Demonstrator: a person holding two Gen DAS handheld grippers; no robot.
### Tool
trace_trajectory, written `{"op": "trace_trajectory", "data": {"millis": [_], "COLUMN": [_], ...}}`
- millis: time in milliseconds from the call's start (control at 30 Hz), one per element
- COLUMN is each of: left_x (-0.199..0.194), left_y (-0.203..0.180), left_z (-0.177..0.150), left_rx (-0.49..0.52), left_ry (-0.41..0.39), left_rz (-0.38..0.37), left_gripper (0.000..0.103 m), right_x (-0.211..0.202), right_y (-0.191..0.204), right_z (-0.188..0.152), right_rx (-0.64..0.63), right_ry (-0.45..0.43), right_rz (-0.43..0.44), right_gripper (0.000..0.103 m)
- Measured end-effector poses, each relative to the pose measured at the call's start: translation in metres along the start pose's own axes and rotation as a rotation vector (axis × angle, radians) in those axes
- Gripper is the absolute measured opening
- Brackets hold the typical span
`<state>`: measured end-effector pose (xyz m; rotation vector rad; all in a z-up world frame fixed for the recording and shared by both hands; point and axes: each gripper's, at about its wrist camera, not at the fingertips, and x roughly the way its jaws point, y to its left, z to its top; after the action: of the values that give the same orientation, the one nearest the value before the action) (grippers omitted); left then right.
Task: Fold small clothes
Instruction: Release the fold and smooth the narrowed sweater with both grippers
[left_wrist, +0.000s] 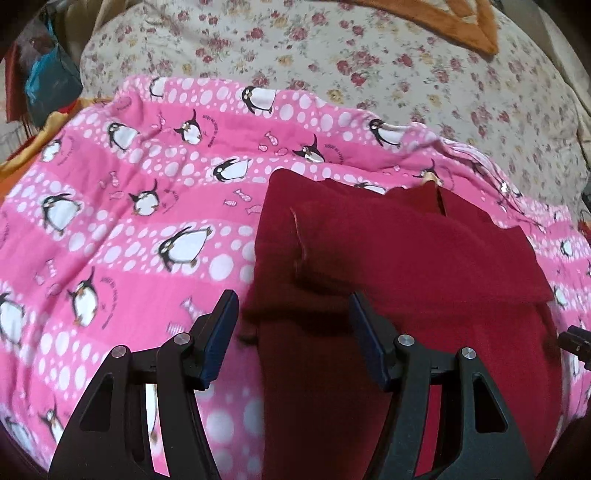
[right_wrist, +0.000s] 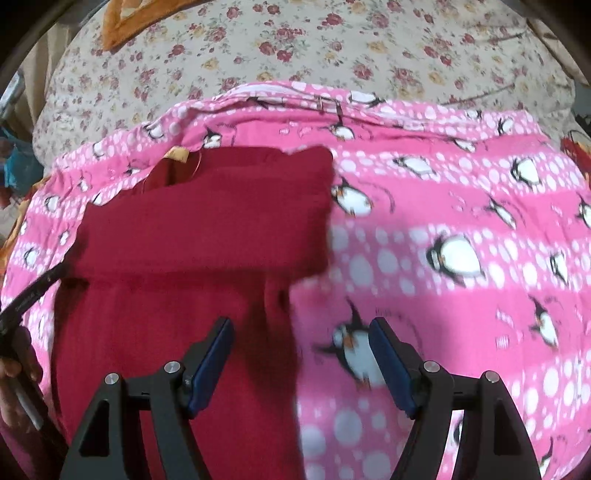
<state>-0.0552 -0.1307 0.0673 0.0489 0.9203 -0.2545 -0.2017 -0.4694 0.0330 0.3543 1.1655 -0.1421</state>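
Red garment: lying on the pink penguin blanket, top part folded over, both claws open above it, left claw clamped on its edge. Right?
Not quite. The left claw grips nothing: the left wrist view shows its jaws apart above the red garment. The rest holds: pink penguin blanket, right claw open.

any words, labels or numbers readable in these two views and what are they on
None can be read with confidence.
Small curved lettering printed beside the penguins on the pink blanket: too small and blurred to read.
Pale print on the black strap at the left edge of the right wrist view: too blurred to read.
Dark red garment, floral sheet, left gripper and right gripper: no text visible.
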Motion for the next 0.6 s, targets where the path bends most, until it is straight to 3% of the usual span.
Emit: {"op": "trace_trajectory", "data": {"millis": [433, 500, 600], "left_x": [-0.037, -0.039, -0.045], "left_y": [0.001, 0.002, 0.003], "left_z": [-0.067, -0.073, -0.081], "left_rx": [-0.010, -0.016, -0.028], "left_ry": [0.076, 0.087, 0.090], "left_rz": [-0.040, -0.047, -0.048], "left_gripper": [0.062, 0.062, 0.062], "right_x": [0.005, 0.008, 0.010], "right_y": [0.001, 0.005, 0.000], "right_z": [-0.038, -0.039, -0.027], "right_rx": [-0.001, -0.024, 0.019], "right_ry": [-0.002, -0.032, -0.065], "right_rz": [0.051, 0.021, 0.043], "right_gripper": [0.074, 0.074, 0.074]}}
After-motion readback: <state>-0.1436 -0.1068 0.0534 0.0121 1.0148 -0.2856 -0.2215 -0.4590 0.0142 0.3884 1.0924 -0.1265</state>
